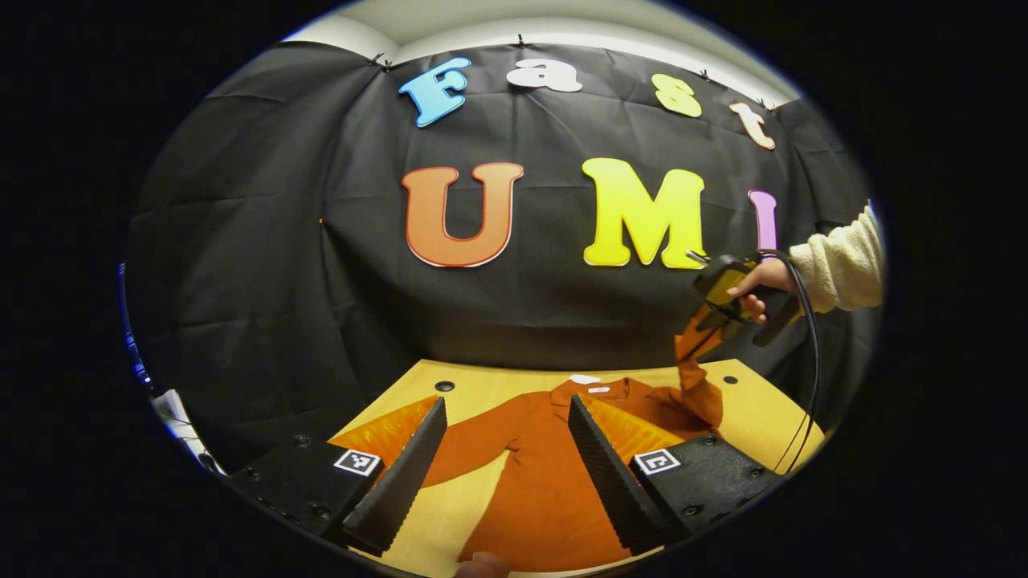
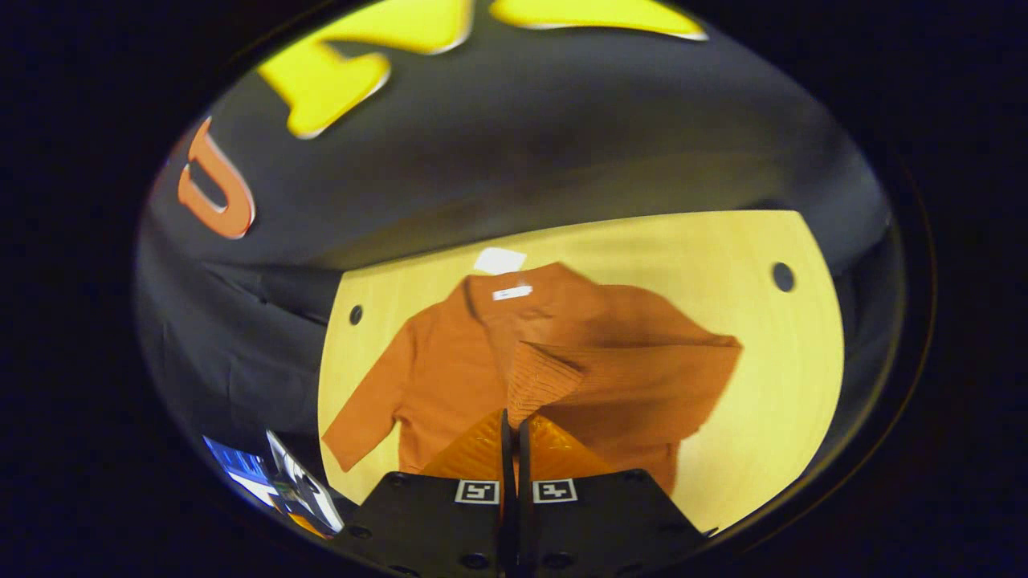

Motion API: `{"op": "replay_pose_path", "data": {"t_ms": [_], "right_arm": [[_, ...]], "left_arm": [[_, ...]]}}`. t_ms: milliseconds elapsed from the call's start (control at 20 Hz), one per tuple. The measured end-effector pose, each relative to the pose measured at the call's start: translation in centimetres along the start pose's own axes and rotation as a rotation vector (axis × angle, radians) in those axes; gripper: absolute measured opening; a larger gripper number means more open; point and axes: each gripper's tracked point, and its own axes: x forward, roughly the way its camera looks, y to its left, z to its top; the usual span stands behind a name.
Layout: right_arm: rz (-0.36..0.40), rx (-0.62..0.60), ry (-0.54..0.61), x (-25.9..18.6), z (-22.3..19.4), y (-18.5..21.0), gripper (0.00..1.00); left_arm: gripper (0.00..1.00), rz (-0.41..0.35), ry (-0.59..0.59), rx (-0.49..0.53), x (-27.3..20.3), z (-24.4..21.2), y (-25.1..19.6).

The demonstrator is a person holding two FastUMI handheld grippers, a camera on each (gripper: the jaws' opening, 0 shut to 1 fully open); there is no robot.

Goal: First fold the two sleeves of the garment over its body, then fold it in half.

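An orange long-sleeved garment (image 1: pixel 538 482) lies flat on a light wooden table (image 1: pixel 482 385), collar toward the booth wall. In the left gripper view my left gripper (image 1: pixel 506 401) hovers open over the garment's body, nothing between its fingers. A hand in a cream sleeve holds my right gripper (image 1: pixel 711 317) above the table's far right. It is shut on one sleeve (image 1: pixel 697 385), which hangs lifted from it. In the right gripper view my right gripper (image 2: pixel 514 421) pinches that sleeve's cuff (image 2: pixel 546 377), and the sleeve drapes across the garment (image 2: pixel 450 353). The other sleeve (image 2: pixel 361 417) lies spread out to the side.
The table (image 2: pixel 771 361) has dark round holes (image 2: pixel 783 277) near its far corners. A white tag (image 2: pixel 499 260) lies just past the collar. A cable (image 1: pixel 811 361) hangs from the right gripper. Some bright objects (image 2: pixel 273 482) sit below the table's left edge.
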Motion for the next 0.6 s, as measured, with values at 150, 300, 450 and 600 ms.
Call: {"op": "replay_pose_path", "data": {"t_ms": [150,300,450,600], "right_arm": [[0.018,-0.048,0.063,5.9,-1.5,6.1,0.0],[0.031,-0.047,0.124,10.3,-3.3,10.9,0.0],[-0.008,-0.082,0.155,14.9,-4.8,13.1,0.0],[-0.047,-0.1,0.166,17.8,-5.3,14.3,0.0]], "left_arm": [[0.98,0.016,0.028,-0.009,0.0,-1.2,1.4],[0.98,0.039,0.06,-0.002,0.2,-2.5,3.1],[0.99,0.059,0.111,-0.023,0.4,-4.7,4.4],[0.99,0.081,0.131,-0.041,0.4,-5.6,5.3]]}}
